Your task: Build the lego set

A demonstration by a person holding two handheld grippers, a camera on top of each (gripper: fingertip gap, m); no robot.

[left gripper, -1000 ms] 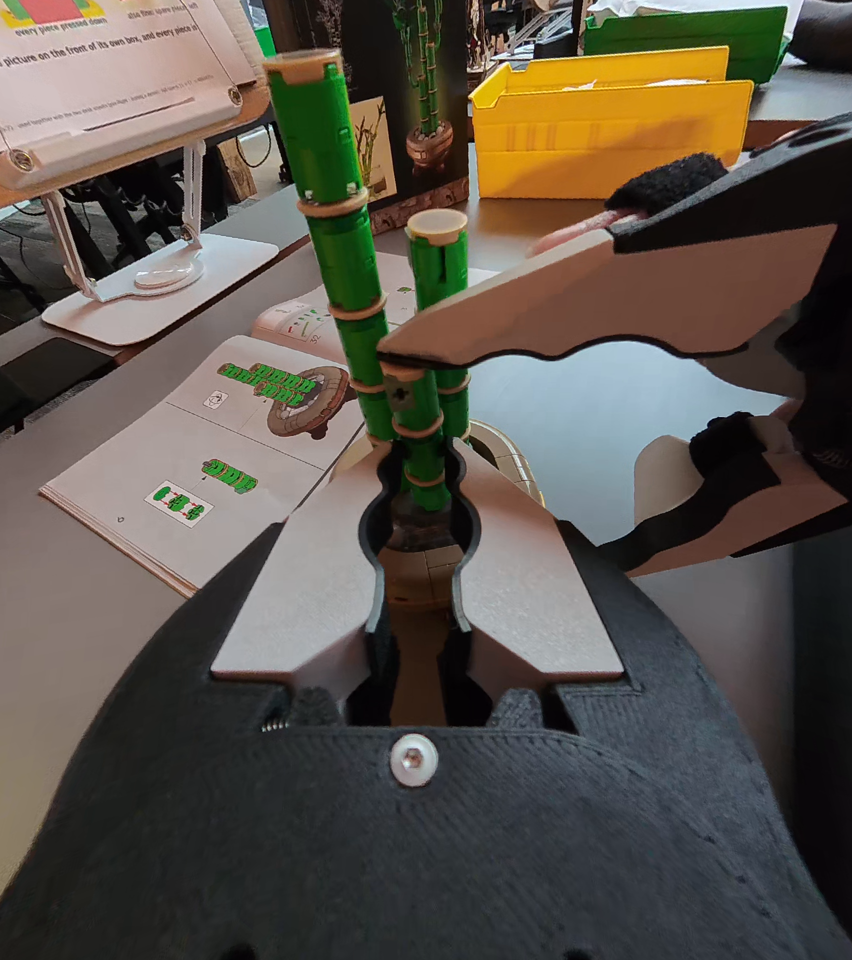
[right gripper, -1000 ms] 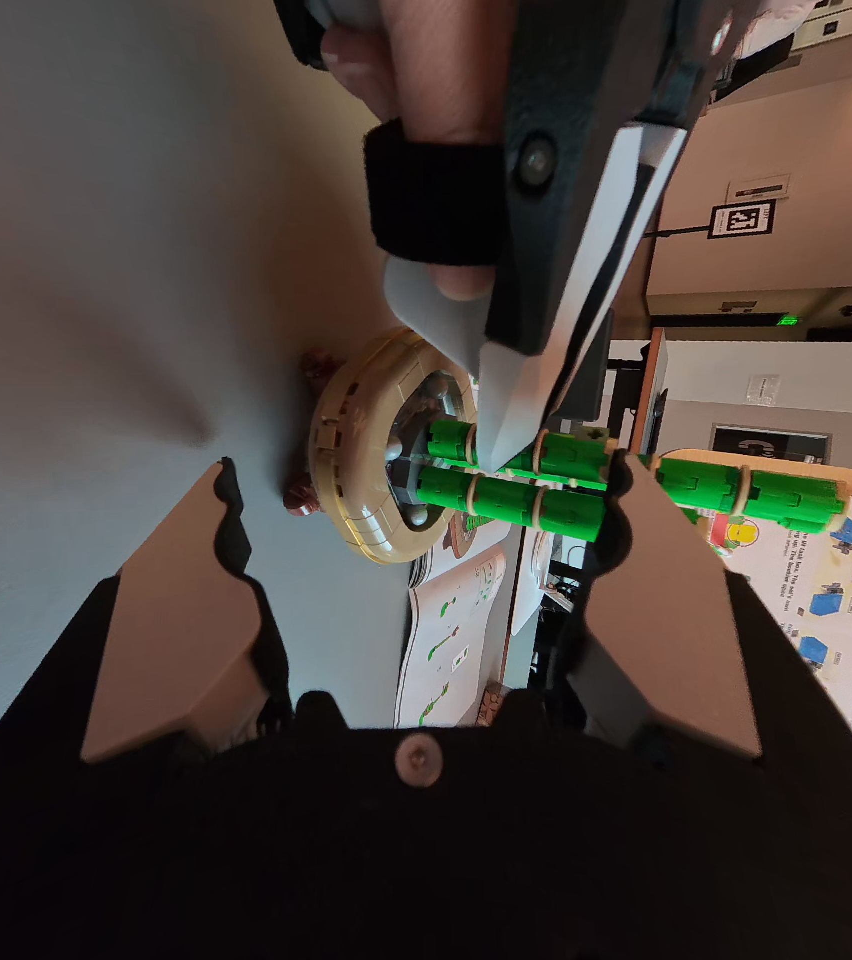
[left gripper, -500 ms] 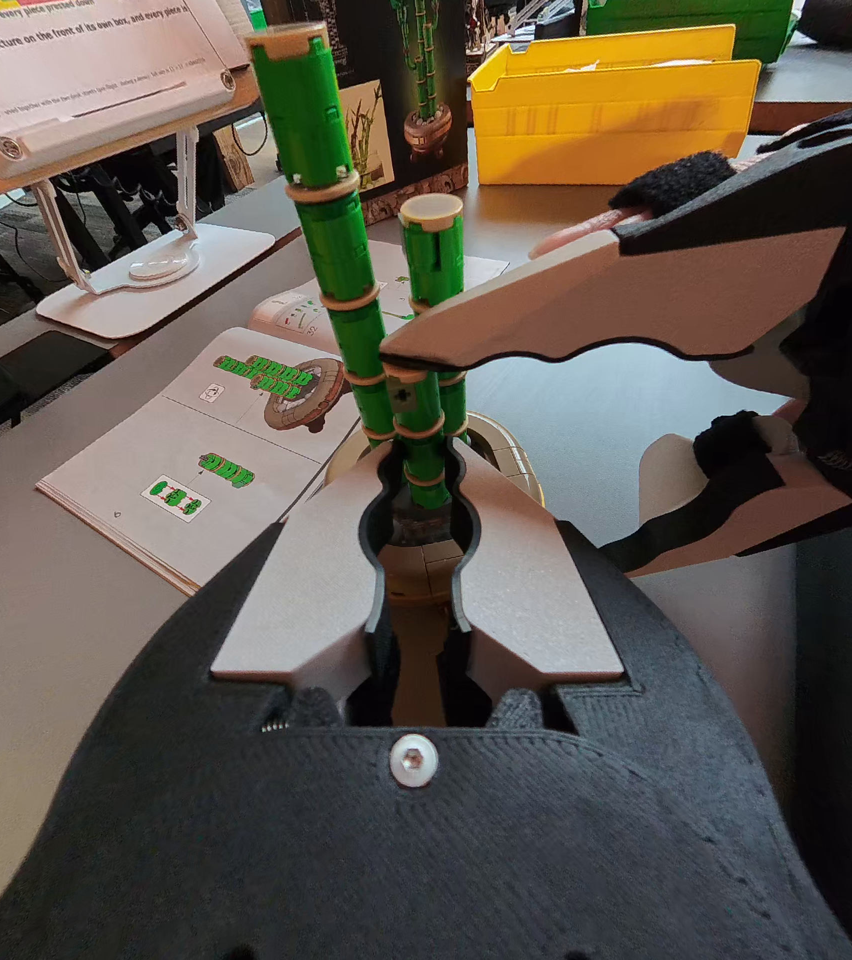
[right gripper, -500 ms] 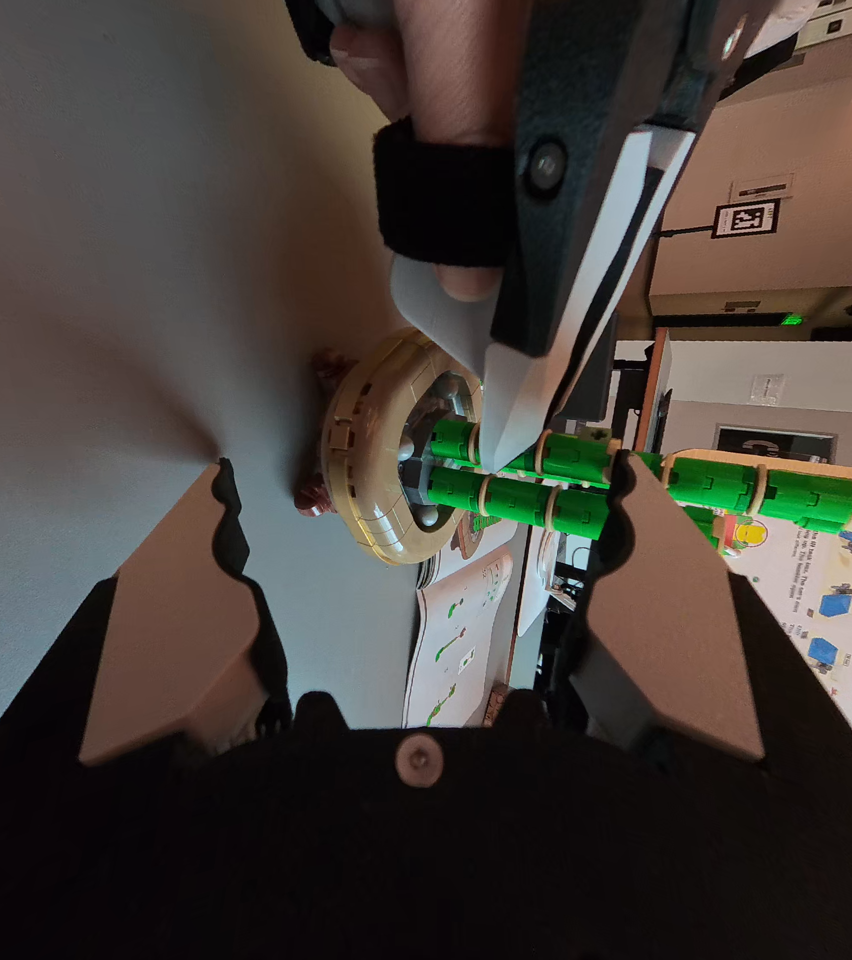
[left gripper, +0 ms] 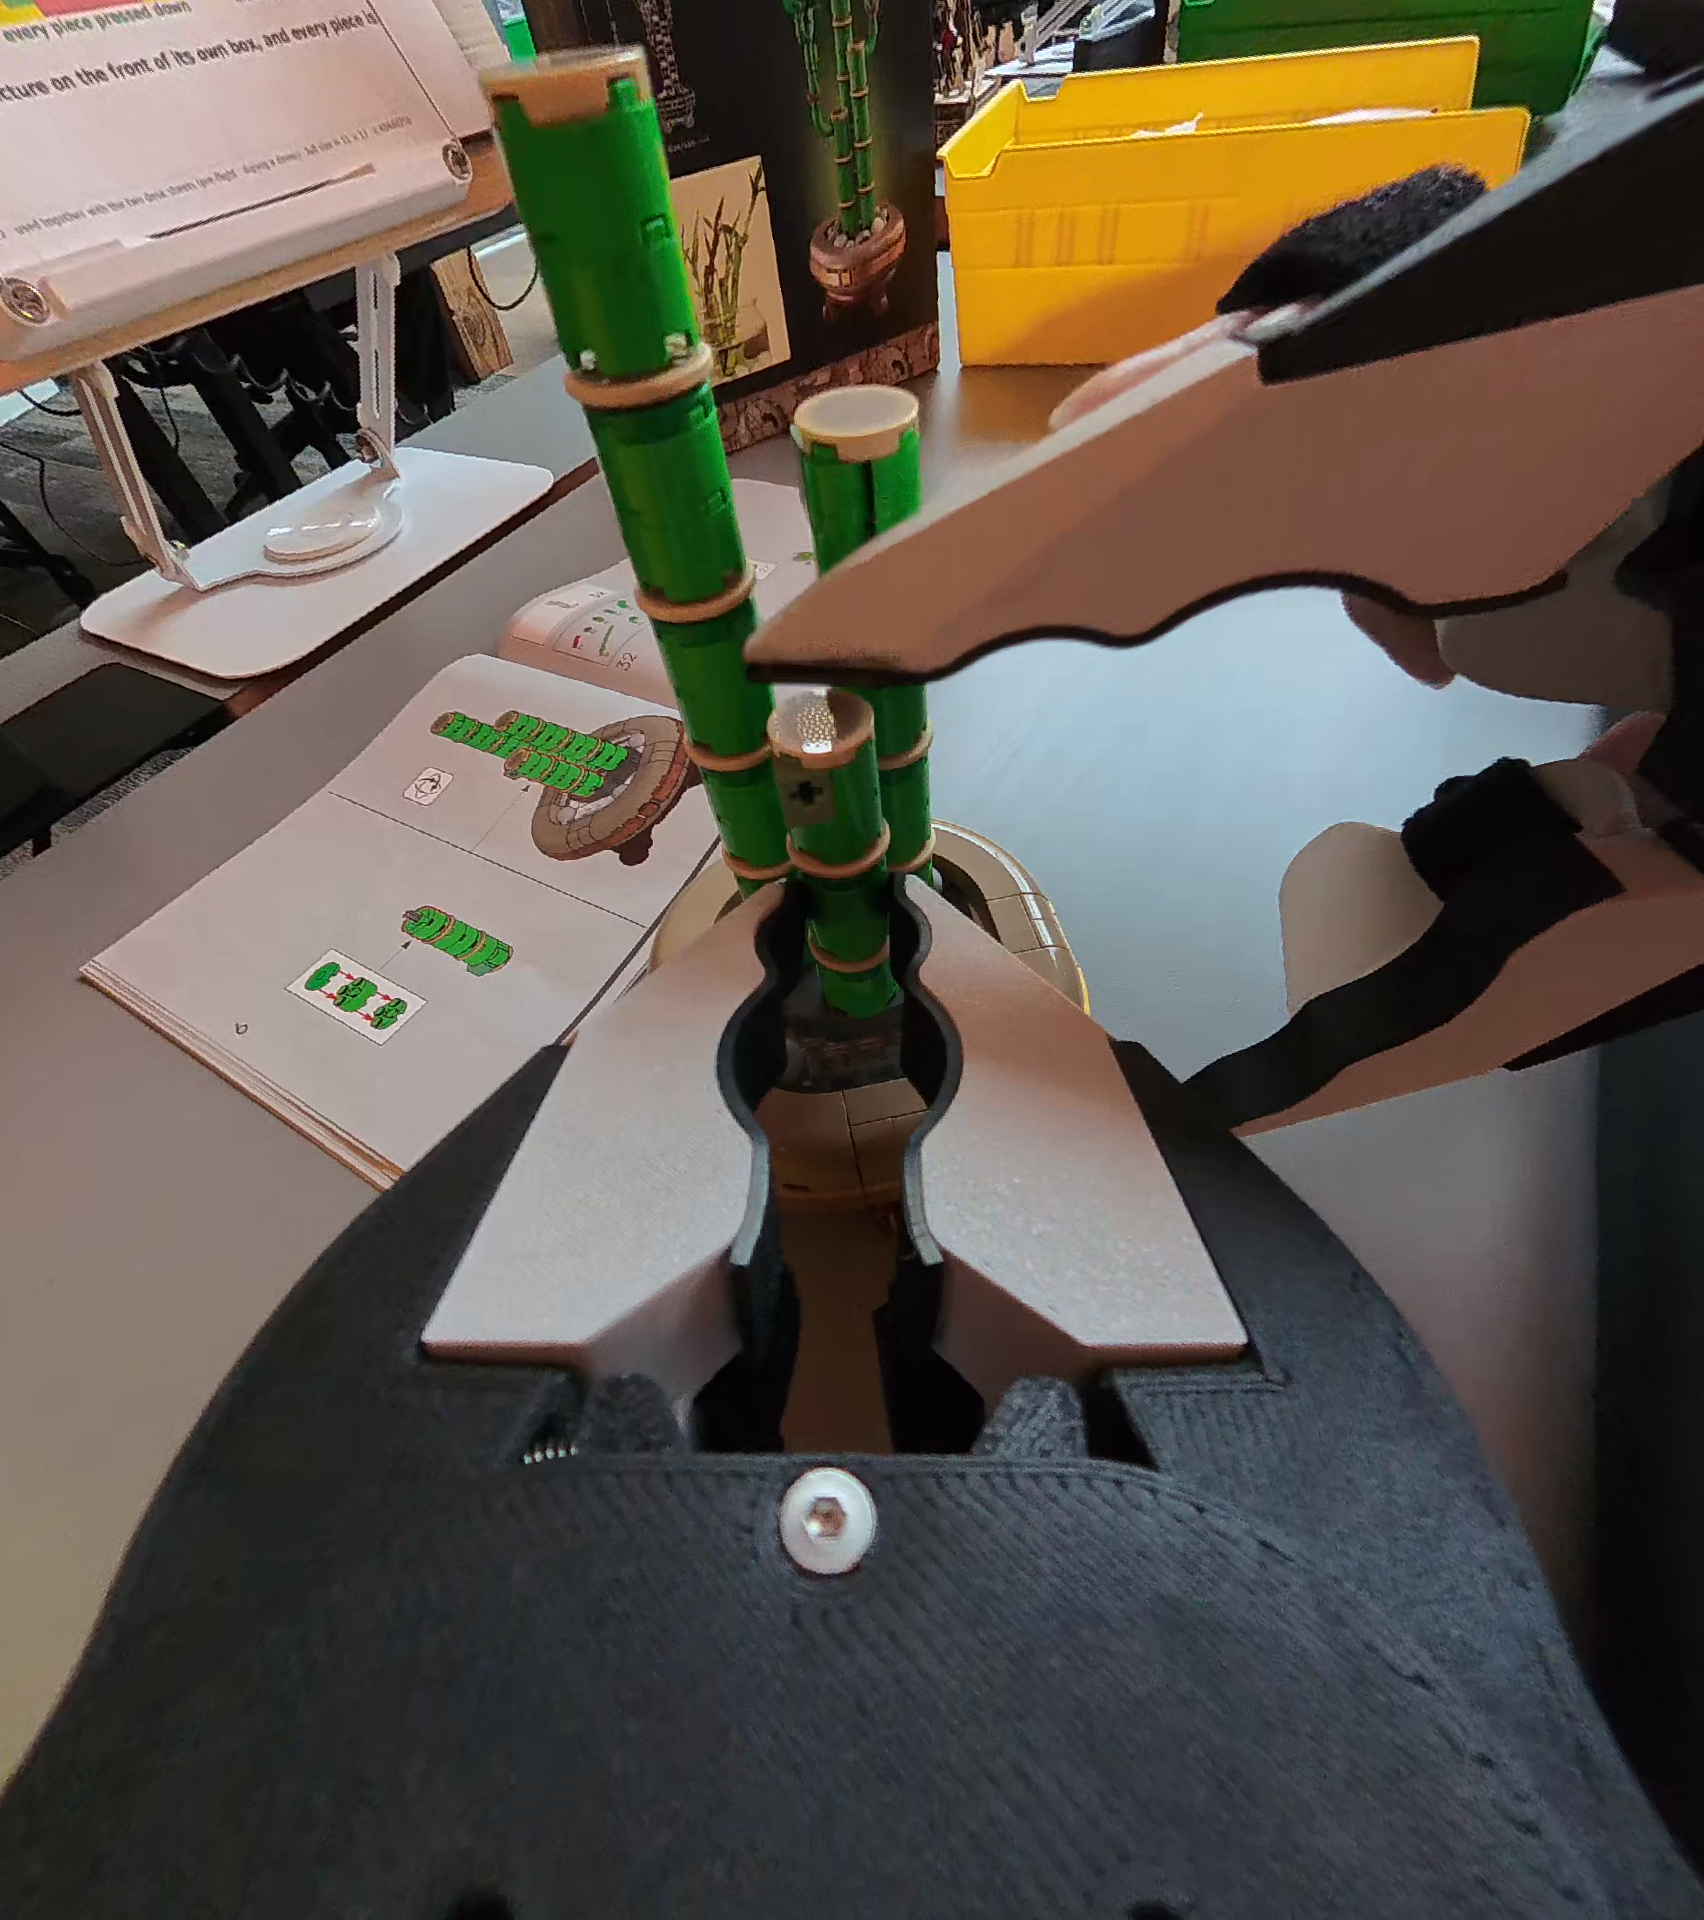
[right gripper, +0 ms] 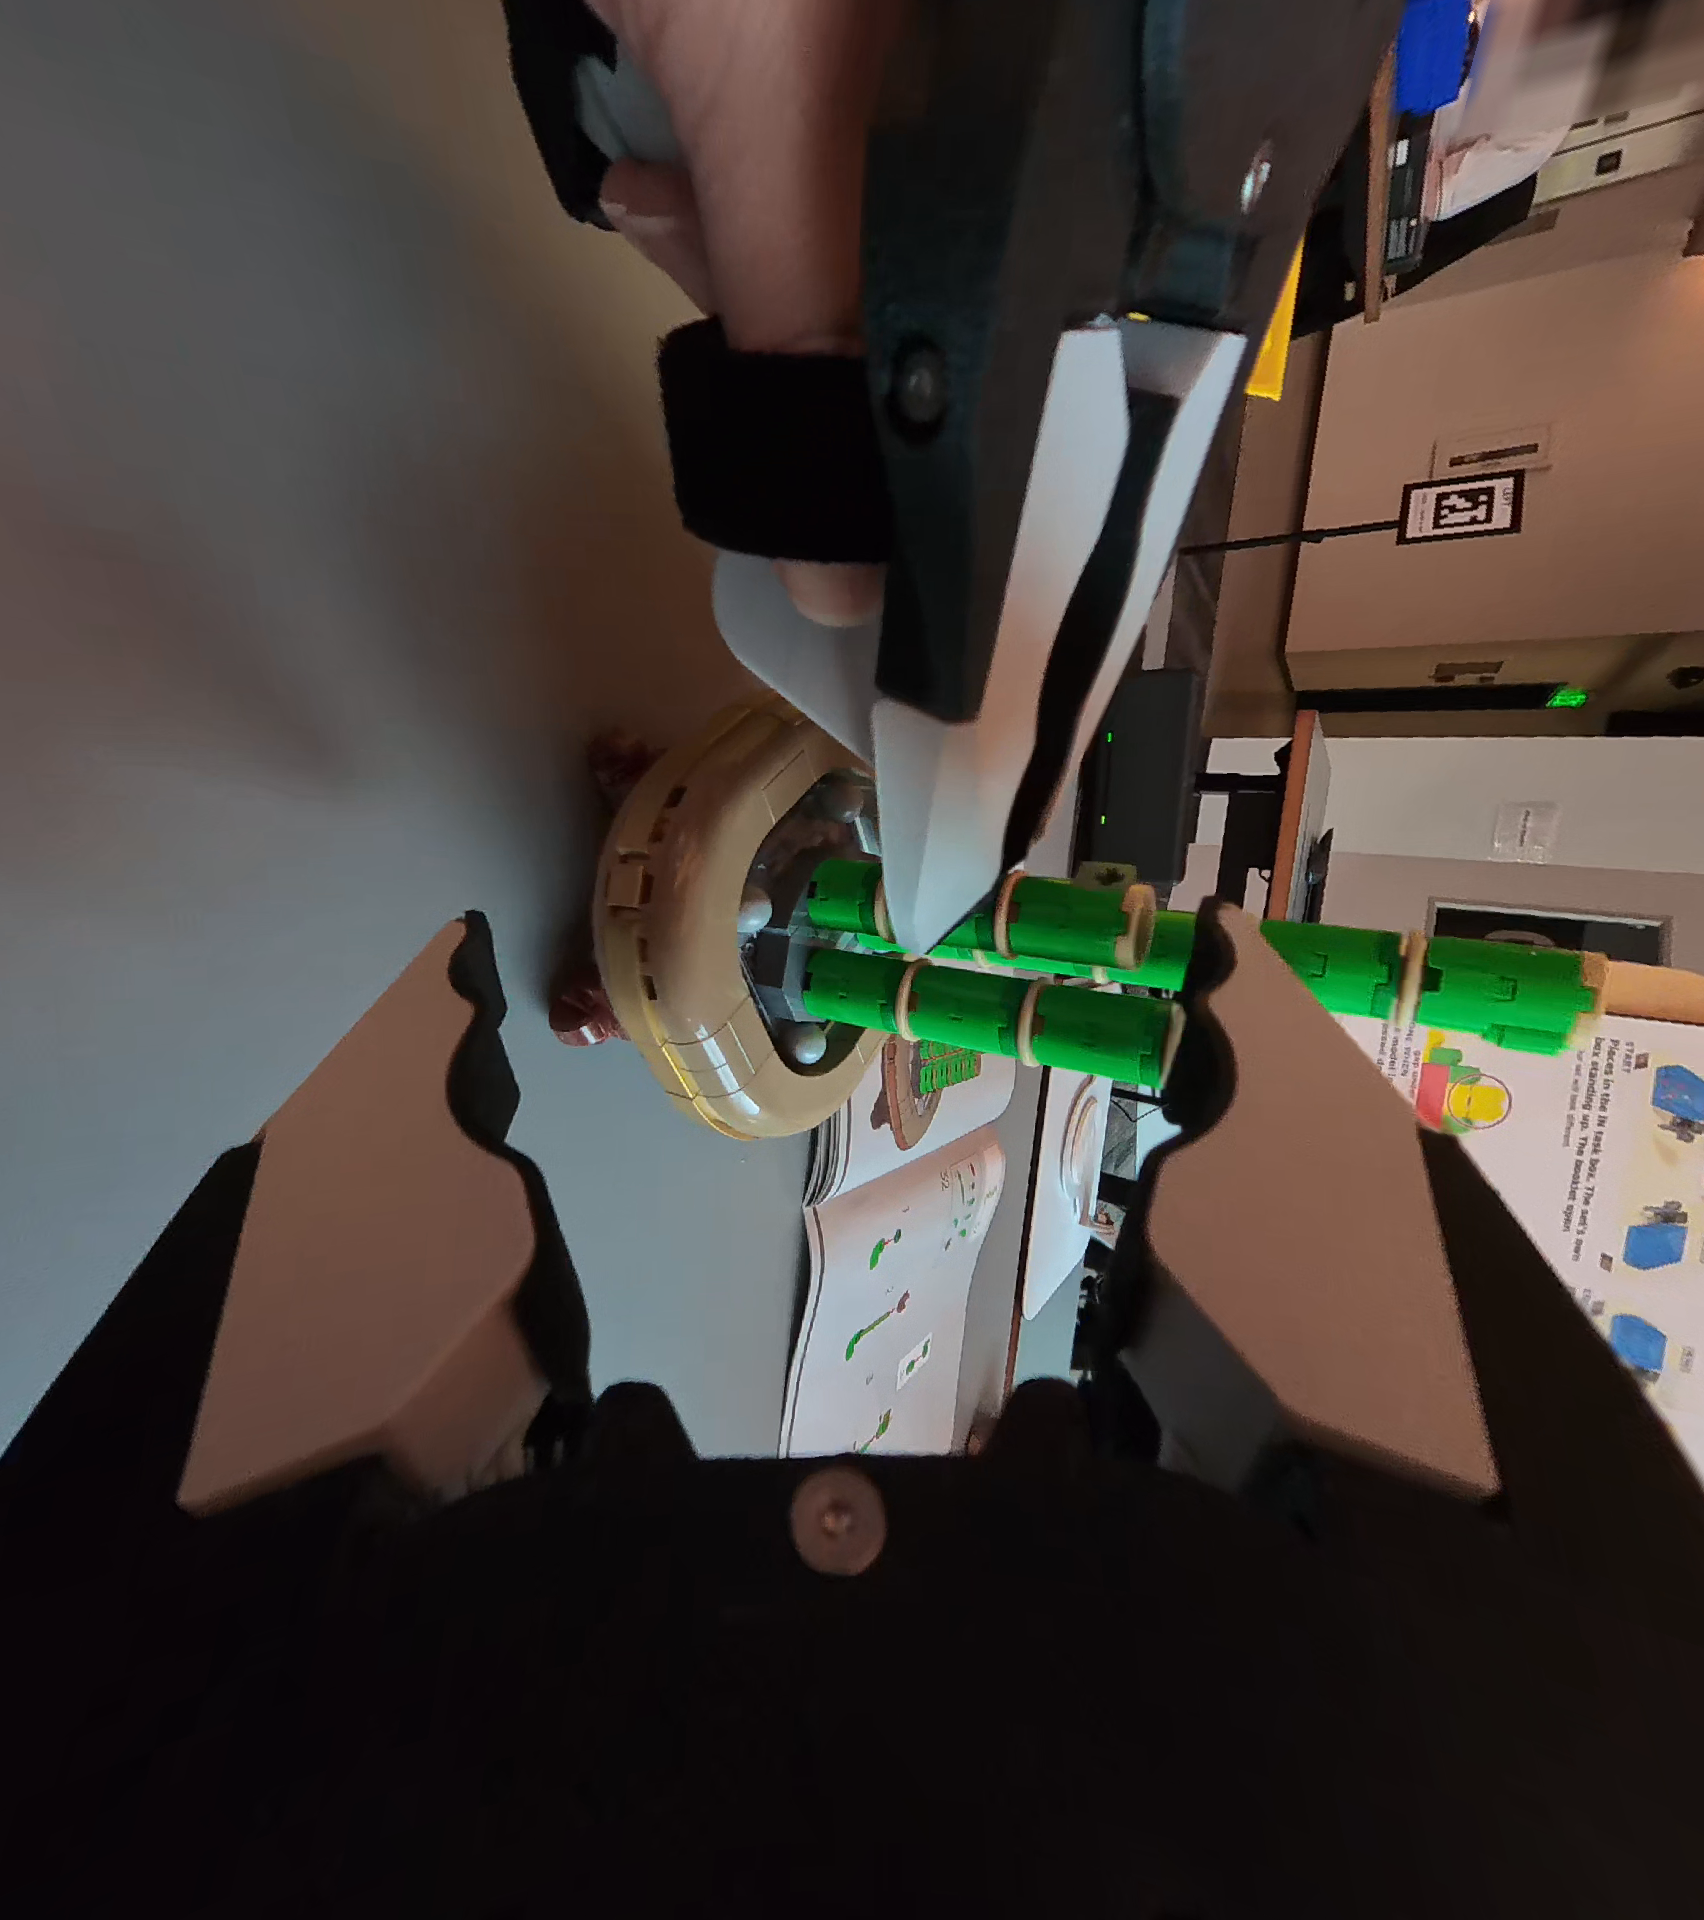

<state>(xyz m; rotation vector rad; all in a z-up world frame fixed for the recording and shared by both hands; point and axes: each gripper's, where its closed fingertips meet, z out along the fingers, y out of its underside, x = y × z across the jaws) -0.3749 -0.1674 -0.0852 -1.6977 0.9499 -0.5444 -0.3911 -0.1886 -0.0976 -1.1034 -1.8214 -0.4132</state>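
Observation:
The lego bamboo stands in a tan round pot (left gripper: 1019, 914) on the grey table, with a tall green stalk (left gripper: 640, 416), a middle stalk (left gripper: 858, 488) and a short stalk (left gripper: 832, 821). My left gripper (left gripper: 843, 909) is shut on the short stalk low down, just above the pot. My right gripper (left gripper: 1024, 790) is open and turned sideways; its upper finger's tip hovers just above the short stalk's tan top. In the right wrist view the right gripper (right gripper: 843, 935) is open around the stalks (right gripper: 1035, 1023) and pot (right gripper: 682, 997), and the left gripper (right gripper: 931, 904) pinches a stalk.
An open instruction booklet (left gripper: 391, 894) lies left of the pot. Behind stand the set's box (left gripper: 827, 208), a yellow bin (left gripper: 1222, 208), a green bin (left gripper: 1347, 31) and a white stand holding a printed sheet (left gripper: 152, 156). A person's hand holds each gripper. Both grippers' tips are close together, under 4 cm apart.
The right gripper's upper finger has lifted slightly off the short stalk, so its tan top now shows. The left gripper keeps its hold.

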